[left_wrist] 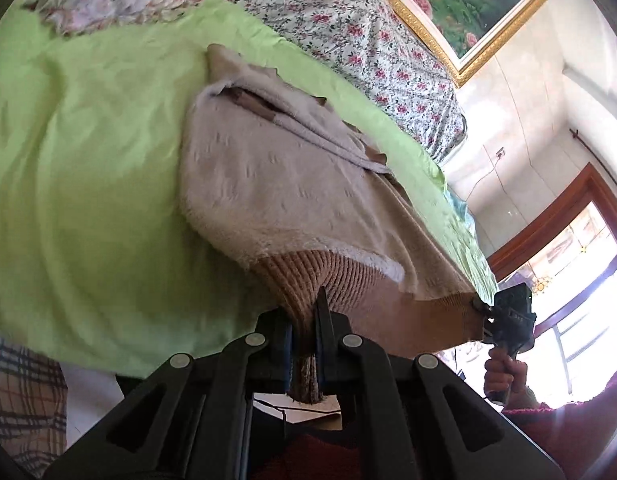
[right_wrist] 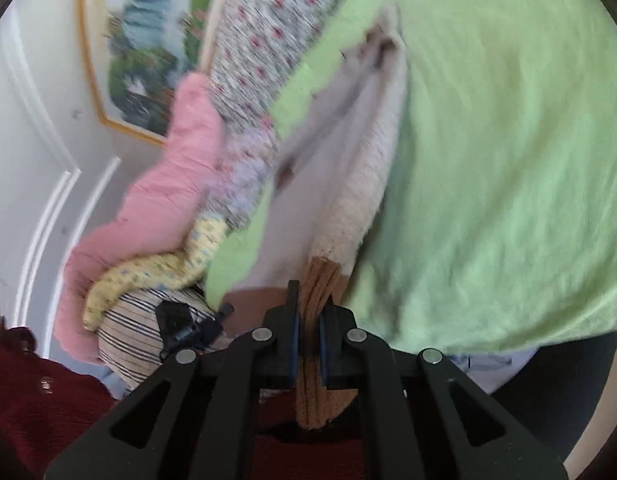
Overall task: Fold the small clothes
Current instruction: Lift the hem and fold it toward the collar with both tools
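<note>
A small beige fleece-lined garment [left_wrist: 268, 184] with a brown ribbed hem lies inside out on a green sheet [left_wrist: 88, 160]. My left gripper [left_wrist: 306, 320] is shut on one corner of the ribbed hem [left_wrist: 308, 272]. My right gripper [right_wrist: 308, 320] is shut on the other hem corner [right_wrist: 318, 284]; it also shows in the left wrist view [left_wrist: 482, 316], holding the hem stretched above the bed edge. In the right wrist view the garment [right_wrist: 360, 152] runs away from the fingers, blurred by motion. The left gripper [right_wrist: 224, 312] shows there at the left.
A floral quilt [left_wrist: 348, 28] lies behind the green sheet. A framed painting [left_wrist: 468, 8] hangs on the wall. Pink [right_wrist: 168, 168], yellow [right_wrist: 156, 268] and striped [right_wrist: 136, 332] bedding are piled at the left in the right wrist view. A window [left_wrist: 568, 272] is at the right.
</note>
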Motion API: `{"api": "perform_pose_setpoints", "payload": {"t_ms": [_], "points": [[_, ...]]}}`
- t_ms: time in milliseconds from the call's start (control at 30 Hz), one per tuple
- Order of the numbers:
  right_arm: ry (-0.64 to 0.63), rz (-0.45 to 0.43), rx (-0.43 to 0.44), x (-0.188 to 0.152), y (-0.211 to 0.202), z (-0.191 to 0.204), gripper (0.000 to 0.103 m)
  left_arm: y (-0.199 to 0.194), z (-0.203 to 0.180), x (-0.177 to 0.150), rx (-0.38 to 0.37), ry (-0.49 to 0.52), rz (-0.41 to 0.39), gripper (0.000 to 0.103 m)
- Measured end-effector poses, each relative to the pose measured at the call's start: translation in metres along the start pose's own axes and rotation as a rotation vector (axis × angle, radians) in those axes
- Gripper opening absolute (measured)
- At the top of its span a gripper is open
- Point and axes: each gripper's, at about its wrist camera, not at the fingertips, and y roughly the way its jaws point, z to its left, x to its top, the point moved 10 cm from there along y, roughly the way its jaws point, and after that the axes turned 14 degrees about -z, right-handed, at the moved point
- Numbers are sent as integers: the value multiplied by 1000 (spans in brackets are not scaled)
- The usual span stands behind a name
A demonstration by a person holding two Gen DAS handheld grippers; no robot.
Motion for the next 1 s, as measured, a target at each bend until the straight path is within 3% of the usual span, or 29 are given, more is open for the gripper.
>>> {"api": "perform_pose_setpoints", "payload": {"t_ms": [233,367,467,600,767,1000], "points": [[-22,-109,121,54,-6,41,8,1,-30,56,-82,7,-110,6],[-66,-147,165,98,16,64,8,21,-43,115,-111,32,-210,6],[-109,-179,158,144,45,72,8,48,-42,169,-91,69,-283,6],[-158,-209,72,204,92,65,8,95,-38,229,-51,85,-312,6],[-159,-233,-25,272,157,47,8,171,-17,283,30,77,-289,6],[-151,-179,-185,326,243,-16,8,267,37,313,131,21,-202,6]]}}
